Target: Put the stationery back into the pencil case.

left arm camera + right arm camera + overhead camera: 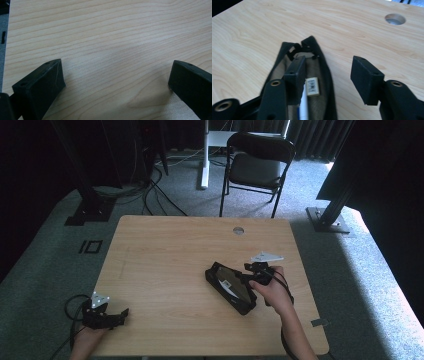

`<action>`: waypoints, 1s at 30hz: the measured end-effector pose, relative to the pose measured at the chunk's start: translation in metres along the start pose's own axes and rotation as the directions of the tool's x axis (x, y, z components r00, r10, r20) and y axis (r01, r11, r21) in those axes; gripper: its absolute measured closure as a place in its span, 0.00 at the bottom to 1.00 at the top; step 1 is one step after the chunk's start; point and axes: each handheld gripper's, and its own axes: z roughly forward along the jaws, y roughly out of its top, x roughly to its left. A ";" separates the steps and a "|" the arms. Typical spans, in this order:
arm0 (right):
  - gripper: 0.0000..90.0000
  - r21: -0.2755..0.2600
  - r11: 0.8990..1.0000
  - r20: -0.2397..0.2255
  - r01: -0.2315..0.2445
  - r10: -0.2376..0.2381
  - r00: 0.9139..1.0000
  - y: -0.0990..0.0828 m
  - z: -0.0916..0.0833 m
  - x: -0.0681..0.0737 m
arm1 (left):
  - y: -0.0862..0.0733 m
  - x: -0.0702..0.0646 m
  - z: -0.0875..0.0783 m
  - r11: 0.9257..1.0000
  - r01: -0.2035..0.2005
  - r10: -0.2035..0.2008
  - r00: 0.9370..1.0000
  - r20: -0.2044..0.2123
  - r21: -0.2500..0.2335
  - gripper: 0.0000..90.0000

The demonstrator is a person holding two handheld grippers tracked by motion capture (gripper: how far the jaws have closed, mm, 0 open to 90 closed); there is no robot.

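Lying open on the right half of the table (165, 265), the black pouch (227, 287) has its long side running diagonally, from the middle of the table toward my right hand (270, 292). Its mouth is spread, and I can see the brownish lining (312, 67), a small white label with a printed code (312, 86) and a white pen-like thing (303, 107) with some blue at its lower end.

My right gripper (329, 75) is at the near end of the pouch with the jaws apart. One jaw is inside the open mouth, over the lining; the other jaw is outside, over bare wood just beside the pouch's black edge. That edge is between them, but the pads are not pressing on it, so the gripper is released and grasps nothing.

My left gripper (115, 80) rests at the near left corner of the table, well apart from the pouch. Its jaws stand wide, with bare wood grain between them.

Around the pouch the wood is bare. A round cable hole (238, 230) is near the far edge of the table, well apart from the pouch. Behind the table a black folding chair (257, 165) stands on the grey carpet, with cables on the floor to its left.
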 end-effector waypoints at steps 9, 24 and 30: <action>0.46 -0.019 1.000 0.049 -0.019 0.020 0.999 -0.010 -0.004 -0.017 | 0.000 0.000 0.000 1.000 0.000 0.000 1.000 0.000 0.000 0.01; 0.42 -0.031 0.996 0.122 -0.089 0.092 0.988 -0.033 -0.012 -0.041 | 0.000 0.000 0.000 1.000 0.000 0.000 1.000 0.000 0.000 0.01; 0.40 -0.032 0.994 0.151 -0.108 0.111 0.982 -0.043 -0.016 -0.049 | 0.000 0.000 0.000 1.000 0.000 0.000 1.000 0.000 0.000 0.01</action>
